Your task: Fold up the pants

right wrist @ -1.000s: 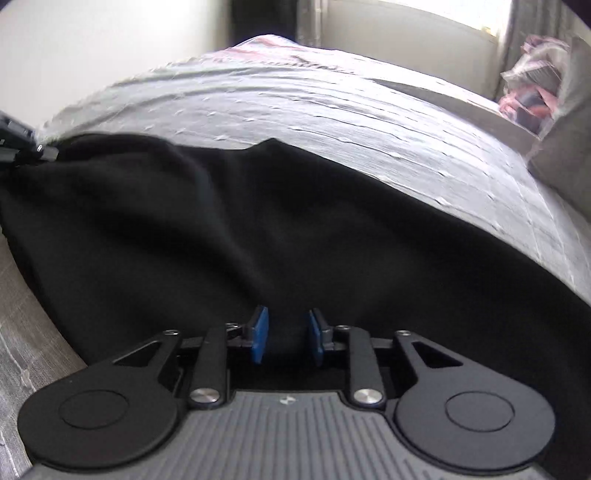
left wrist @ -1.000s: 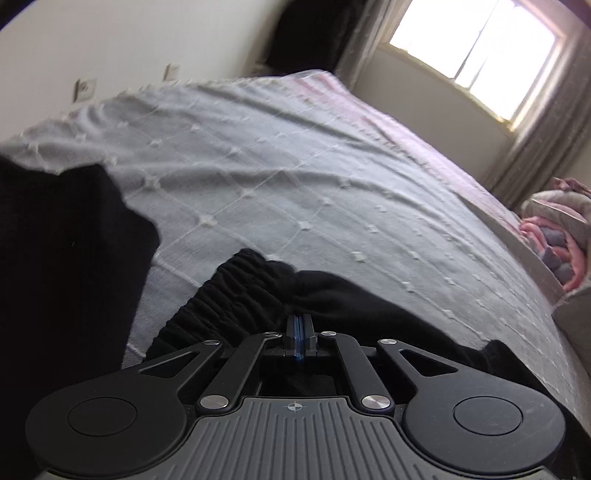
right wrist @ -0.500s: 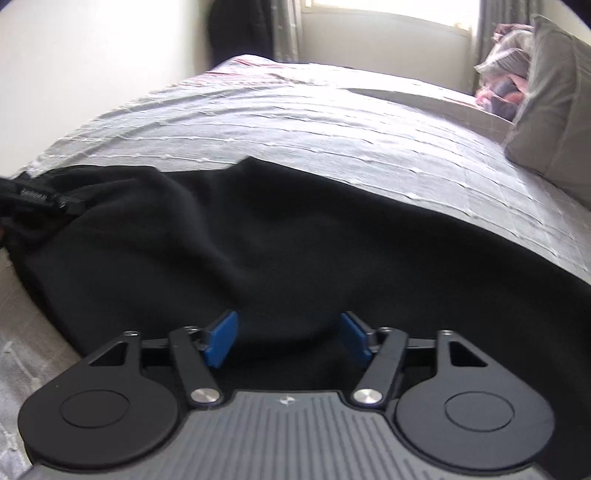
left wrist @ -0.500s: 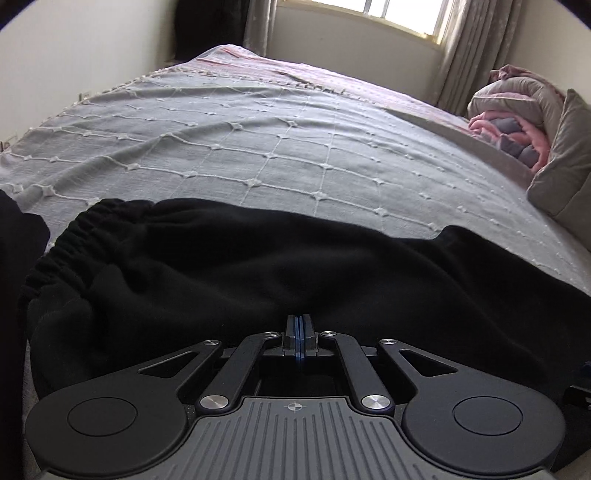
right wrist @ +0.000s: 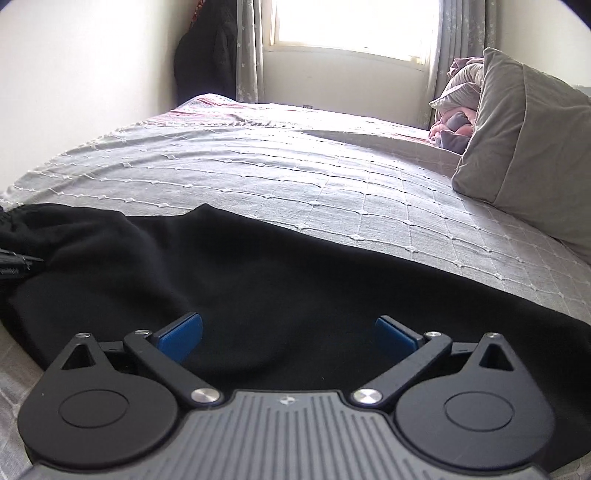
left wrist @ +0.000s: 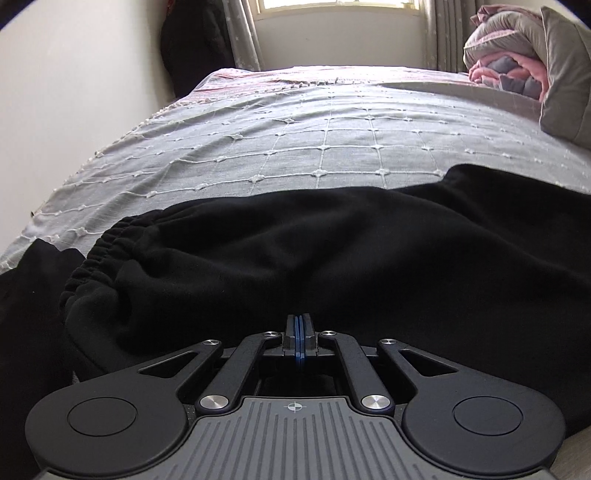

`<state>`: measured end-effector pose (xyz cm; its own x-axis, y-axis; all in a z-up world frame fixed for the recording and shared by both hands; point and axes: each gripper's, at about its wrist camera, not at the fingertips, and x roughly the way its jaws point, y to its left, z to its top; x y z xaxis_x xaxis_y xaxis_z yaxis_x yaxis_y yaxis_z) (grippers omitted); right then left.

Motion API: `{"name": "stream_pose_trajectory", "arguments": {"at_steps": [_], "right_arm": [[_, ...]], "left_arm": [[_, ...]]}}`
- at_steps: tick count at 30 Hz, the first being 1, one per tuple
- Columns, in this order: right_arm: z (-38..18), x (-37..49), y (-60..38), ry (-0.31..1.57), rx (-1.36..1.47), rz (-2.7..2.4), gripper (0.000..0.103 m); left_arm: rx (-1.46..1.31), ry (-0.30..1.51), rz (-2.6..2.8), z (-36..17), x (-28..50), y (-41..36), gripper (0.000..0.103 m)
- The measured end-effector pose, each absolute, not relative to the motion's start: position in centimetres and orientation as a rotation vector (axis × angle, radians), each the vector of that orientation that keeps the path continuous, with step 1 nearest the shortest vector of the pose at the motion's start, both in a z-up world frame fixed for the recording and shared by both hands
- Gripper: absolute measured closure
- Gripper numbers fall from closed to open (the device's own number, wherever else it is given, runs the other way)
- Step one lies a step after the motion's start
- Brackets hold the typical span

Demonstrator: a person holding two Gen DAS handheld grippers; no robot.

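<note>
1. Left wrist view: the left gripper (left wrist: 300, 334) had its blue pads pressed together; whether cloth was pinched between them could not be told.
2. The black pants (left wrist: 332, 258) lay across the grey bedspread (left wrist: 314, 140), elastic waistband (left wrist: 99, 254) at left.
3. The right gripper (right wrist: 288, 334) was spread wide over the pants (right wrist: 258, 277), holding nothing.
4. A pillow (right wrist: 528, 147) sat far right.

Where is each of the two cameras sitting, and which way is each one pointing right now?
Left wrist: on the left gripper, low over the bed, facing the window; its shut blue pads show at the pants edge, beside the elastic waistband.
Right wrist: on the right gripper, facing the window too; its open blue pads show above the pants.
Shared: black pants, grey bedspread, grey pillow, window.
</note>
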<state>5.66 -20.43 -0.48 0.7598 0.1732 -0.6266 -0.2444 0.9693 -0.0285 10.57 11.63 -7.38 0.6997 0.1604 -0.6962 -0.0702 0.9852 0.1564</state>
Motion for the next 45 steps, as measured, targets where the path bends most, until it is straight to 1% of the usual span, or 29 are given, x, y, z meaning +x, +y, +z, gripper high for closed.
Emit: {"name": "stream_pose_trajectory", "arguments": {"at_steps": [4,10,14,19,22,26,30,37,40,45], "right_arm": [[-0.2,5.9,-23.1,0.684,-0.052,0.171,0.0],[-3.0,7.0,-29.0,0.867,0.062,0.083,0.0],[-4.6,6.6,-34.9,0.916,0.069,-0.064,0.0],[-4.5,5.1,-41.8,0.87,0.18,-0.129,0.0],[-4.6,4.7,-43.9,0.856,0.132,-0.276,0.0],[-3.0,3.4,-46.8,0.78,0.362,-0.272,0.0],[-1.5,0.6,-48.3,0.698,0.439,-0.314,0.0],[-3.0,0.4,-51.5,0.75,0.55,-0.308,0.0],[-3.9,1.3,-51.3,0.783,0.526,-0.305,0.0],[-4.0,2.3,-51.3,0.765,0.502,-0.303,0.0]], "left_arm": [[0.146,0.786,0.136,-7.5,10.0,11.3,0.099],[0.161,0.795,0.15,-7.5,9.1,10.9,0.099],[0.177,0.798,0.15,-7.5,8.9,10.6,0.099],[0.154,0.814,0.162,-7.3,9.2,10.4,0.099],[0.16,0.817,0.146,-7.3,9.3,9.5,0.099],[0.093,0.815,0.097,-6.9,9.3,9.0,0.099],[0.062,0.794,0.062,-6.3,9.2,7.7,0.098],[0.019,0.794,-0.06,-6.3,9.6,3.8,0.098],[0.032,0.79,-0.08,-6.6,10.1,1.9,0.098],[0.068,0.777,-0.113,-7.4,10.3,-1.4,0.098]]}}
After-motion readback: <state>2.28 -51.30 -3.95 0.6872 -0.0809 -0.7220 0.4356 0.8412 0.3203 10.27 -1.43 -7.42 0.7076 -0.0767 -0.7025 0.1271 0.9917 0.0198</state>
